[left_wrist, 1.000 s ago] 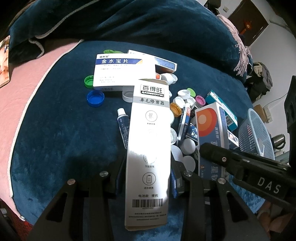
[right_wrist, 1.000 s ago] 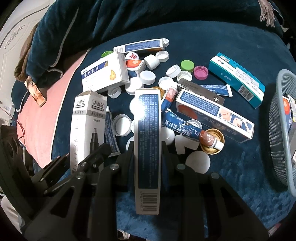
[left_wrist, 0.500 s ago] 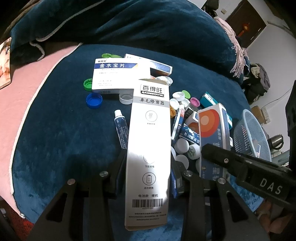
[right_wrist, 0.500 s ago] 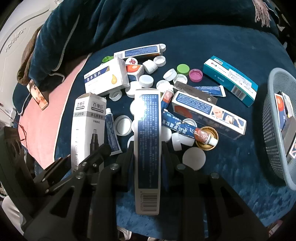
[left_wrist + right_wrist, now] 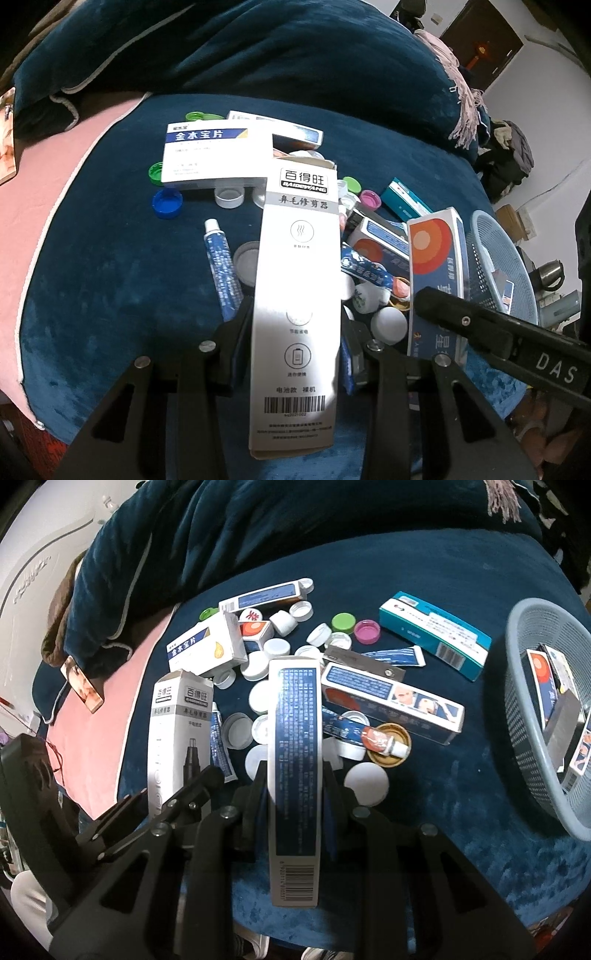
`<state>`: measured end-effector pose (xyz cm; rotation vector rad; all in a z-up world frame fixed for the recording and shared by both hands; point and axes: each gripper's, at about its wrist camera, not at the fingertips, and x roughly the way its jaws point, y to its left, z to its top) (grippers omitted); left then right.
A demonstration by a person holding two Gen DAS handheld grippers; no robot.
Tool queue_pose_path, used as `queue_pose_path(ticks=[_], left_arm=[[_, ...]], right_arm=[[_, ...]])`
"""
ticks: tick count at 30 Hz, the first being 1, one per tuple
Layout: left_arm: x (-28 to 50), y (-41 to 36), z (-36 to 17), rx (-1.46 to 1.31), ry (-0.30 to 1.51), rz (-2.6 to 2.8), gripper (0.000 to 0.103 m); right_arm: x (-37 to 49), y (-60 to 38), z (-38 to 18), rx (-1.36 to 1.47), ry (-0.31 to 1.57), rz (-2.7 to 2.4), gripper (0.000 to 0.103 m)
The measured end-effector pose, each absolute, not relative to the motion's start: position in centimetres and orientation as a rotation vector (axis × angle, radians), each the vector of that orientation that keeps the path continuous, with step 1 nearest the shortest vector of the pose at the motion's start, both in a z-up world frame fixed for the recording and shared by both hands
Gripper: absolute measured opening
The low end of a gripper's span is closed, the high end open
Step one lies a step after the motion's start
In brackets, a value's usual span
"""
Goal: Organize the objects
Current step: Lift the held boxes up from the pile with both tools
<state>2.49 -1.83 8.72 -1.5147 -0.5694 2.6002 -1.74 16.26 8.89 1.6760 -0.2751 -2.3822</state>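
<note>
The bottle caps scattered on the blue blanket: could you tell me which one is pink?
The pink cap lies open side up between the light green cap and the teal box; most other caps are white.

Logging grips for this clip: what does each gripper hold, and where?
Left gripper: grey-white carton, by its long sides. Right gripper: blue-and-white box, likewise.

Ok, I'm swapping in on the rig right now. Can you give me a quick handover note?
Left claw: shut on the grey trimmer box, held above the pile.
Right claw: shut on the narrow blue box, also lifted.
Done: a few boxes already stand in the grey basket at the right.
Left: both held boxes, plus the boxes, tubes and loose caps scattered on the blue blanket.
</note>
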Motion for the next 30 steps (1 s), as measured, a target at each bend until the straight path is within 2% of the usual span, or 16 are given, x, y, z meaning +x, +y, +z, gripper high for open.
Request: queue_pose_path(ticks=[17, 30], left_arm=[[2.5, 0.5, 9.5, -1.488, -0.520, 2.583, 0.040], [2.9, 0.2, 10.9, -1.448, -0.555, 2.581, 0.040]], right_arm=[[-0.9, 19.4, 9.8, 1.654, -0.365, -2.428, 0.025], [-0.5, 21.0, 11.2, 1.633, -0.413, -2.459, 0.025]])
